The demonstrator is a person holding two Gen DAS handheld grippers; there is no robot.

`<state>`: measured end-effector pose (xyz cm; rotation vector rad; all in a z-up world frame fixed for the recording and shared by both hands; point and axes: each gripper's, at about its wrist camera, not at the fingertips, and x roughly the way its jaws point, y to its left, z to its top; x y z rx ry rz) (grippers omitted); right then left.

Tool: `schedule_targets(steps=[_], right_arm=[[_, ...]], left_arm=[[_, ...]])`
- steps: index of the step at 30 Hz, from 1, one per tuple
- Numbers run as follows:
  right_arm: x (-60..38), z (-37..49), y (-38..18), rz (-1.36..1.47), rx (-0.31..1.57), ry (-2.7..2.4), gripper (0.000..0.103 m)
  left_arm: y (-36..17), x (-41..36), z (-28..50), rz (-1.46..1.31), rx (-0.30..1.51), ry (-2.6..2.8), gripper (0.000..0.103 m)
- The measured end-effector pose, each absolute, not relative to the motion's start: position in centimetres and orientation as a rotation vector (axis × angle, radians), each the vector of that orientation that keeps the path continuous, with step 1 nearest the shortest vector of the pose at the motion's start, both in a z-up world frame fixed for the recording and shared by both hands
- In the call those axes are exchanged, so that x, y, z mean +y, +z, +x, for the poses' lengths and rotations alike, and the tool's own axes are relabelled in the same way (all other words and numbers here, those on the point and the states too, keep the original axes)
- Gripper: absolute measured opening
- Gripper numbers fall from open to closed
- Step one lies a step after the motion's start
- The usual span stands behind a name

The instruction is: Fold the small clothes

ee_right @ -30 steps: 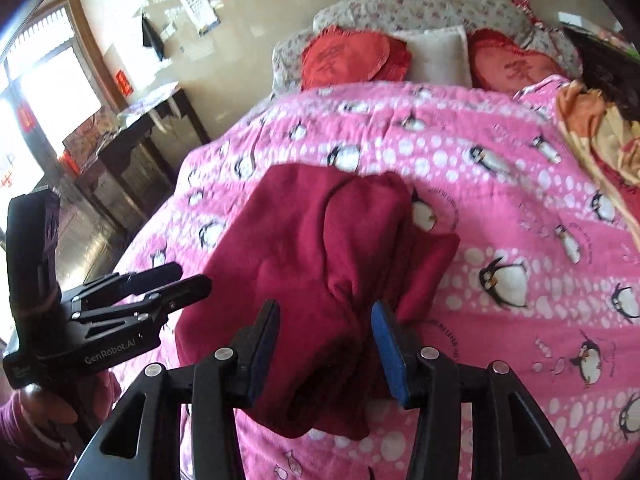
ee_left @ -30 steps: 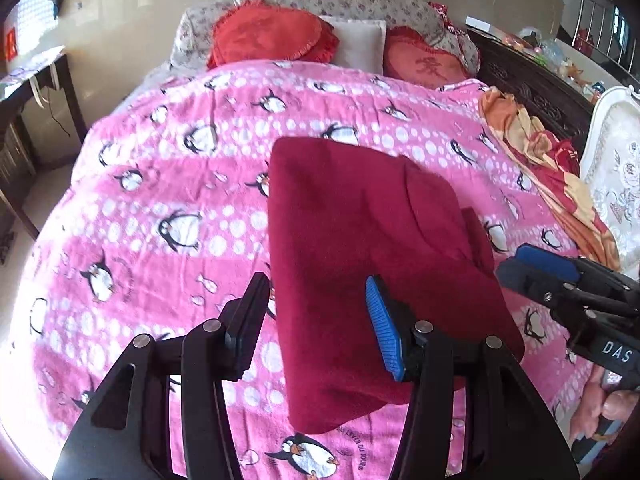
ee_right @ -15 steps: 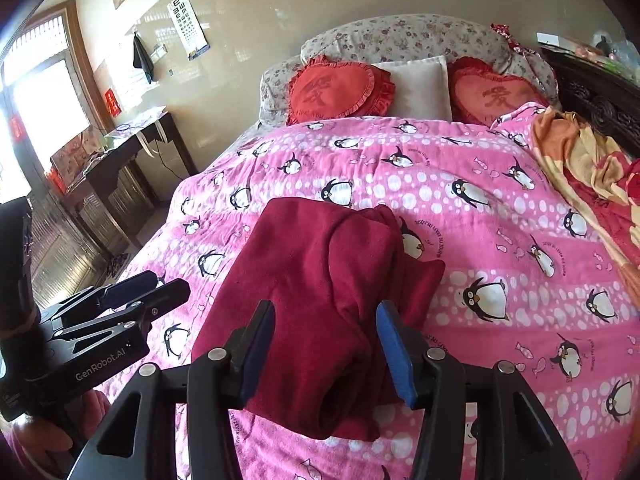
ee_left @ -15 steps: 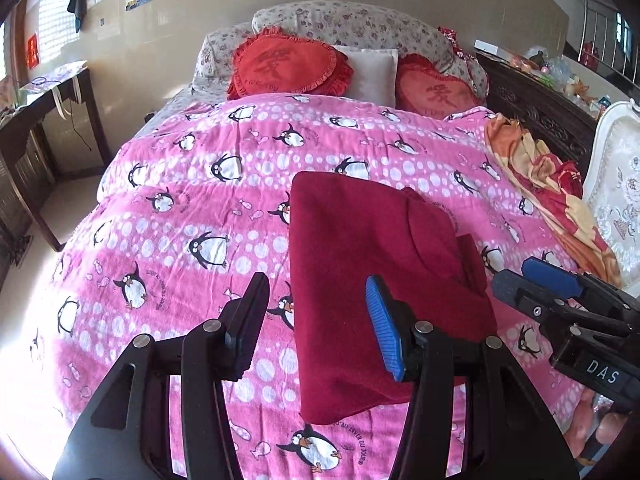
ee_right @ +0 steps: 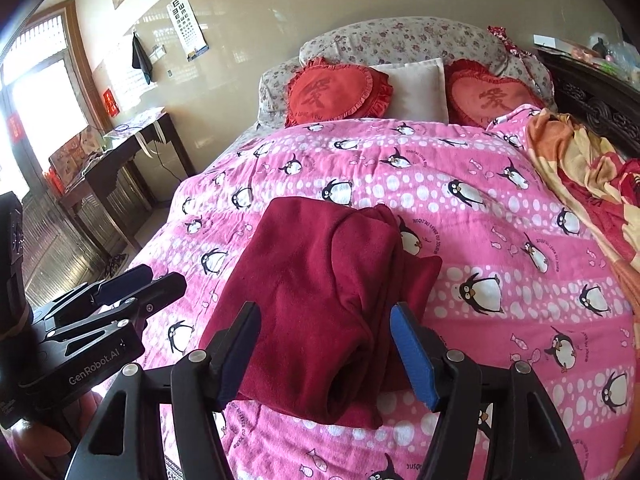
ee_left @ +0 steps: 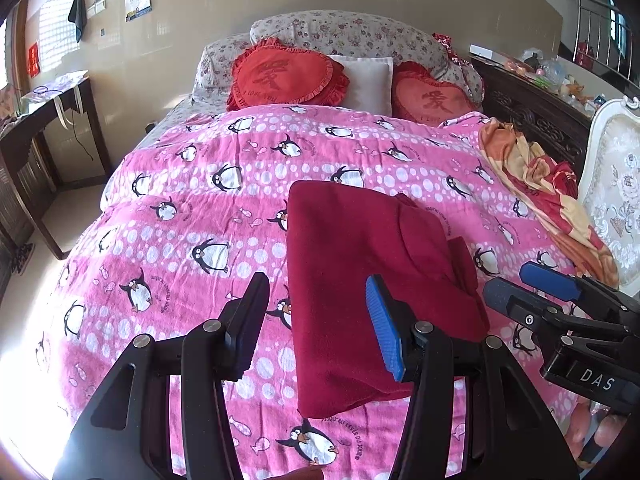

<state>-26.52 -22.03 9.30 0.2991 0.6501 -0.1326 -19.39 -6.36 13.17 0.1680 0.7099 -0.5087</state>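
the garment (ee_right: 316,304) lies folded on the bed (ee_left: 192,208). left gripper (ee_left: 316,324) is released and empty; right gripper (ee_right: 326,348) is opening, nothing pinched. the fold looks finished; next likely needs a fresh garment.

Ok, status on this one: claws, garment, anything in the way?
Left claw open, empty. Right claw opening, nothing gripped. Red garment folded on pink bedspread. Nothing blocking.

My bed's pink penguin blanket (ee_left: 208,208) spreads before me, with two red heart cushions (ee_left: 286,76) flanking a white pillow (ee_left: 366,80) against a floral bolster (ee_left: 352,34). An orange blanket (ee_left: 536,184) lies crumpled to my right; a dark desk (ee_right: 120,160) stands below an eye chart (ee_right: 186,26).
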Motion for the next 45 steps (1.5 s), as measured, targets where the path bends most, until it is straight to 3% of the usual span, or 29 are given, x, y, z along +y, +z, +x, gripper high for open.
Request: schedule_targets(steps=[45], right_arm=[[-21.7,-26.1,8.1,0.324,0.679,-0.106,0.065]], left_arm=[[12.5,-7.2,-19.2,0.199,0.723,-0.52,0.05]])
